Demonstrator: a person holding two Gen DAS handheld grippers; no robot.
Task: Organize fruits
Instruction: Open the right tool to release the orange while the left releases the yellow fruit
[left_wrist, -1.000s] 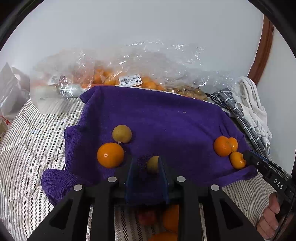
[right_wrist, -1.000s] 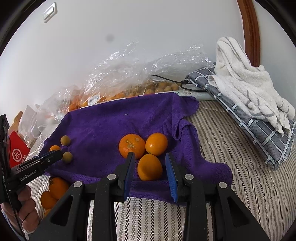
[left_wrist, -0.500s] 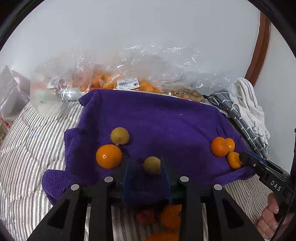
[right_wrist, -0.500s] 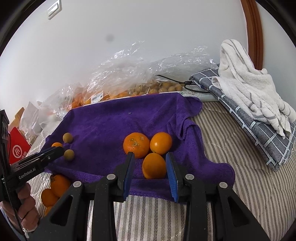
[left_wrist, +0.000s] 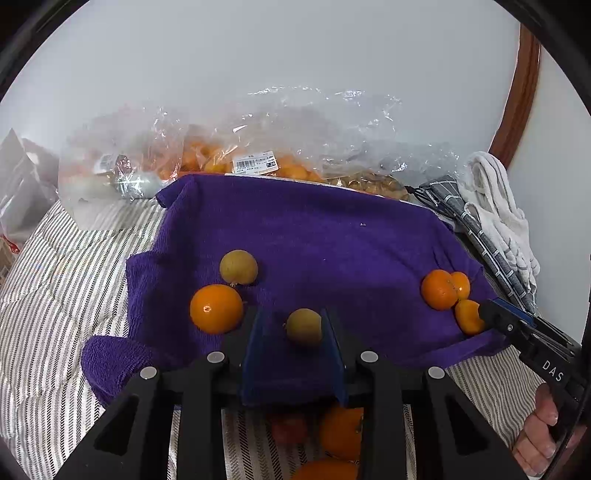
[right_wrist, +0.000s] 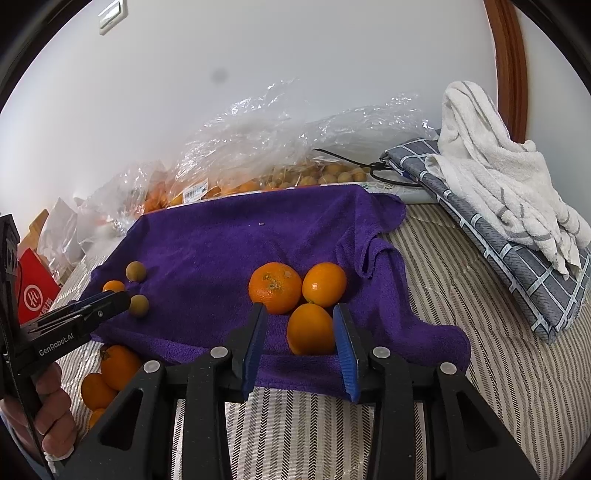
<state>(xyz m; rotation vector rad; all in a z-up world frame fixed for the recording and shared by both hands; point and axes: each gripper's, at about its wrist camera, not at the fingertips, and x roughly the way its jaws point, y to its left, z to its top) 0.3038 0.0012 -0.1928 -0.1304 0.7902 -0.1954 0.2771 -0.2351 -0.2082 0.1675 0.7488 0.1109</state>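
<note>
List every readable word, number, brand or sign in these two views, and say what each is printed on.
"DAS": on the right tongs body, left wrist view; further letters are out of view.
"GenRobot.AI": on the left tongs body, right wrist view.
"7.26": apparently, on the price label of the plastic fruit bag; barcode and remaining print too small to read.
White circular logo on the red box: characters not legible.

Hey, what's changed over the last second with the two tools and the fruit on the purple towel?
The left tool has drawn back from the small yellow-green fruit, which now lies free between its open jaws. The right tool has shifted left, leaving the nearest orange against its right jaw, ungripped. The purple towel and the other fruit stayed put.
</note>
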